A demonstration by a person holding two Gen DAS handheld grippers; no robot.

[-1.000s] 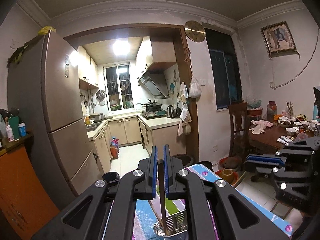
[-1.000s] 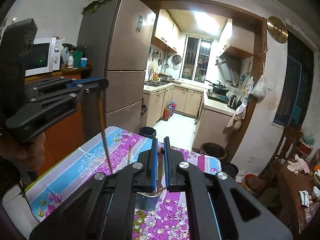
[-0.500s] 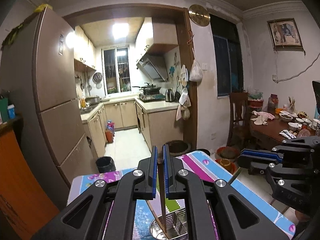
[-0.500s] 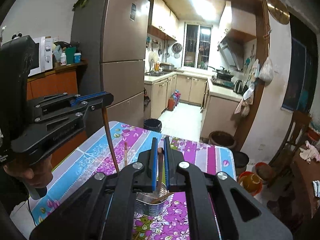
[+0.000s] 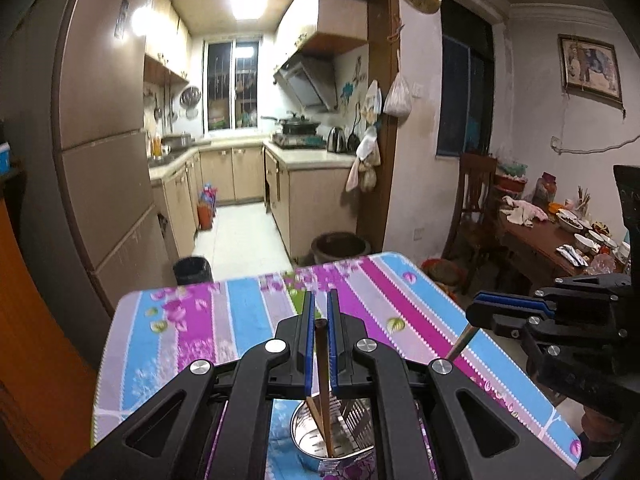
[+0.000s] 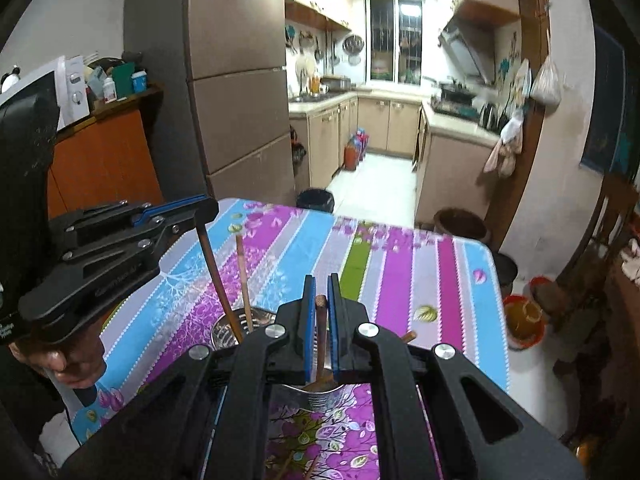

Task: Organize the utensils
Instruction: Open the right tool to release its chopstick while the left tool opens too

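Both tools (image 5: 320,316) (image 6: 321,300) hold chopsticks (image 5: 322,380) over holder (image 5: 336,440).

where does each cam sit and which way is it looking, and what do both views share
Left wrist: on the left gripper, looking along its fingers, across the striped table to the kitchen; it is shut on a chopstick reaching into the metal holder; the right gripper shows at right.
Right wrist: on the right gripper, facing likewise, also shut on a chopstick; the left gripper and a hand show at left.
Shared: table, holder, fridge, kitchen.
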